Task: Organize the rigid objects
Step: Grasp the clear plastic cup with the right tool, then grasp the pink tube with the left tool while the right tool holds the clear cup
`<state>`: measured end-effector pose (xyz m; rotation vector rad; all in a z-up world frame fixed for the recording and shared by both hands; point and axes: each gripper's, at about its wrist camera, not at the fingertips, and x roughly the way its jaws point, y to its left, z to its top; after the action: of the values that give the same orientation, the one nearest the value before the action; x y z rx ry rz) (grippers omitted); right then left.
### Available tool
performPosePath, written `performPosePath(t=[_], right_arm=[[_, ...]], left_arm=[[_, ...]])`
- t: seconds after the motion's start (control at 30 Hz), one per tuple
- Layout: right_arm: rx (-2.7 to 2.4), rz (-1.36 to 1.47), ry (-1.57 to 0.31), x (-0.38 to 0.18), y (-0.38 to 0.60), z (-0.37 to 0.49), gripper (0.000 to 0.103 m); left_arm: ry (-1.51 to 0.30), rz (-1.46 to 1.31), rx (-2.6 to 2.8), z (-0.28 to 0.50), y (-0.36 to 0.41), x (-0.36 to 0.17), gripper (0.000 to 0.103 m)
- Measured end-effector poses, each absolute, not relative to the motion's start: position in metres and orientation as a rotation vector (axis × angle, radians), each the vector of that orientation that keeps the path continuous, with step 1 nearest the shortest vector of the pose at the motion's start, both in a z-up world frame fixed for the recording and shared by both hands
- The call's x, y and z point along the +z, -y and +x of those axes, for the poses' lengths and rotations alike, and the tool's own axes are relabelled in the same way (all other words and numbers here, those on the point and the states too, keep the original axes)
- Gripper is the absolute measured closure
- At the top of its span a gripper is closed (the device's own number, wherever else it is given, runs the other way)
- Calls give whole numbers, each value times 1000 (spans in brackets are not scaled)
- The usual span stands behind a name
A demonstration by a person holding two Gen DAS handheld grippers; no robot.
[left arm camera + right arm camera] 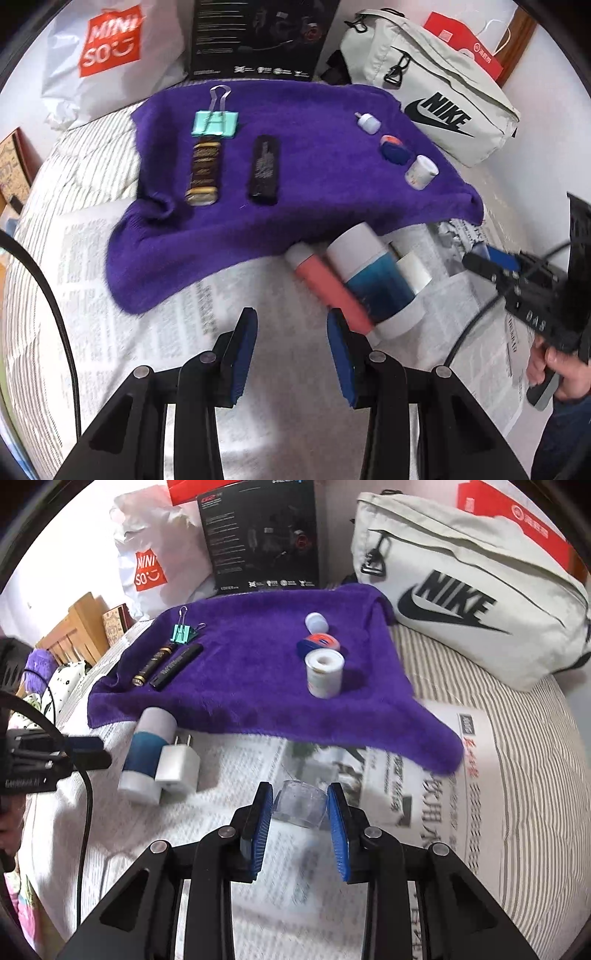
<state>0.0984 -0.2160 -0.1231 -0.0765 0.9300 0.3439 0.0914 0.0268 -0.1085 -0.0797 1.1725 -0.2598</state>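
On the purple towel we count six items placed. Our right tongs grip a clear cap; the left tongs hang released, with three bottles and a charger remaining below the towel.

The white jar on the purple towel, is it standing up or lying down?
Standing up: the white jar rests on its base, top facing upward, on the towel.

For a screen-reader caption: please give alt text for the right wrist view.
The right hand-held gripper grips a small clear cup above newspaper on a bed. Beyond, a purple towel holds small items in two rows.
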Motion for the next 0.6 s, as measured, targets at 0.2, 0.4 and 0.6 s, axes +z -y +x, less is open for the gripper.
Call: performPosePath(t=[0.2,0.4,0.6], right_arm=[[349,-64,-942,-130,221,92,73],[344,-96,-919,-139,218,86,73],[341,-126,-835,-146,215,75,72]], left_arm=[[-1190,-46,-246,105,-12,-117,63],[-1189,-77,-232,108,-11,-118,59],[-1193,-58,-201,111,-4,-122,58]])
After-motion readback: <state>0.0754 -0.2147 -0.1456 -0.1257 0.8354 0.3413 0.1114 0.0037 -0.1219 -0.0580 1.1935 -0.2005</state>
